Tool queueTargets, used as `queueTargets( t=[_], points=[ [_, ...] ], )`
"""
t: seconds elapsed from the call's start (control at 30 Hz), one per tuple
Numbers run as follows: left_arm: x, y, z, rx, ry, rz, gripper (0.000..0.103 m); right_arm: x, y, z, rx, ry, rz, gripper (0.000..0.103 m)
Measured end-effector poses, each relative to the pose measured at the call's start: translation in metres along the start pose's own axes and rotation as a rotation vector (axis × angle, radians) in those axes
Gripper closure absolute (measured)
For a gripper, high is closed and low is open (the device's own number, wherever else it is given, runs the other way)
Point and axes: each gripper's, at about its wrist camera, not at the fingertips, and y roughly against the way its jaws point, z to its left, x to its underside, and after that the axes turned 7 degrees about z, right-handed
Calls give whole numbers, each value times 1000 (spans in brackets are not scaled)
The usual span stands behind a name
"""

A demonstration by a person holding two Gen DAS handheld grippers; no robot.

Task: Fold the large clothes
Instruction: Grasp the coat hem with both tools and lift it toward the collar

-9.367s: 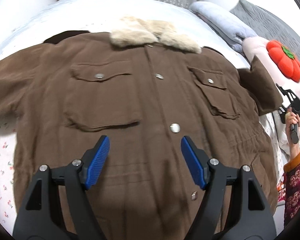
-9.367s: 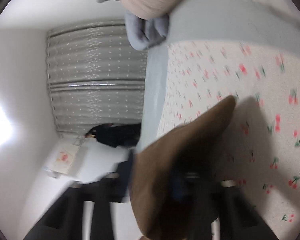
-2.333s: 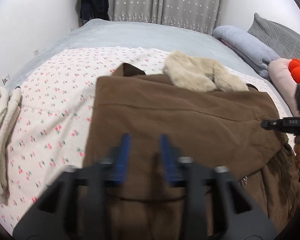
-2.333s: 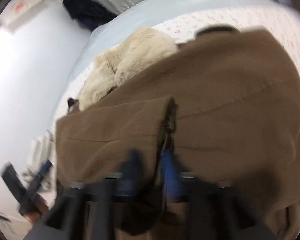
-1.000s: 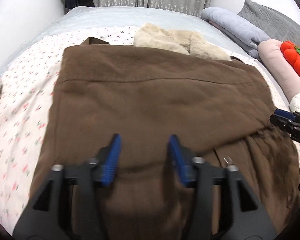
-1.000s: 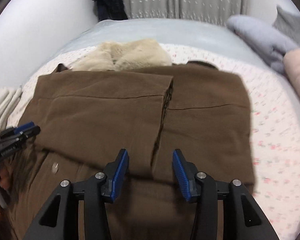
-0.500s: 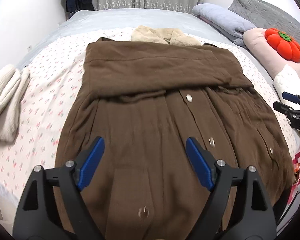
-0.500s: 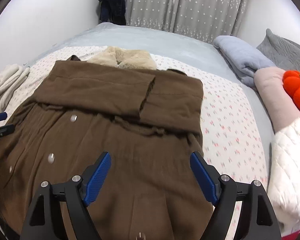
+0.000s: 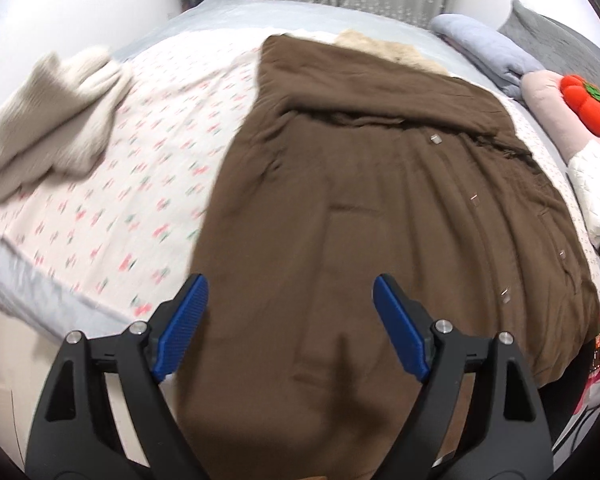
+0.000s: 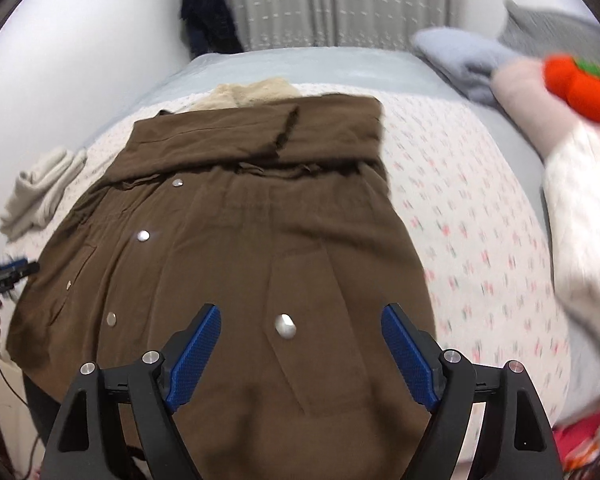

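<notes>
Now the coat (image 9: 380, 200) is lying flat on the bed (image 9: 112, 200), long axis running from the fur collar (image 9: 380, 46) at the far end down to the hem, which is hanging over the bed's near edge. Both sleeves are lying folded across the chest, just below the collar, as a band across the coat's width.

The left gripper (image 9: 288, 328) is hovering over the hem's left part, its left pad sitting past the coat's left edge, over the bed. The right gripper (image 10: 300, 352) is hovering over the hem's right part, a snap (image 10: 285, 326) showing between its pads. Each hand is therefore nearest its own hem corner.

Both grippers are standing wide and holding nothing; cloth is below the pads, not between them. Jaws have just been opening on both sides.

Pose: both are pointing steeply down and forward along the coat toward the collar.

Judgement: the next fold is probably hem toward collar, along the long axis, each hand pinching its own corner.
</notes>
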Motion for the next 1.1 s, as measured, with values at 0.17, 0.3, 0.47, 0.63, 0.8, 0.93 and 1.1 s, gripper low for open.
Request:
queueTargets(
  t=[0.17, 0.3, 0.47, 0.63, 0.8, 0.93, 1.1],
  points=[
    [31, -7, 35, 66, 79, 30, 18, 37, -5, -42, 4, -120, 23, 18],
    [48, -11, 56, 184, 123, 42, 18, 62, -16, -70, -28, -176, 69, 18],
    [58, -18, 76, 325, 172, 53, 18, 77, -31, -93, -143, -242, 107, 18],
    [69, -32, 86, 468, 242, 109, 19, 79, -34, -105, -238, -286, 92, 18],
    [79, -31, 80, 566, 228, 122, 31, 75, -34, -106, -282, -286, 96, 19],
    [82, -34, 76, 599, 267, 108, 42, 77, -39, -105, -337, -307, 100, 23],
    [83, -35, 77, 685, 318, 106, 62, 82, -44, -110, -486, -374, 132, 43]
  ],
)
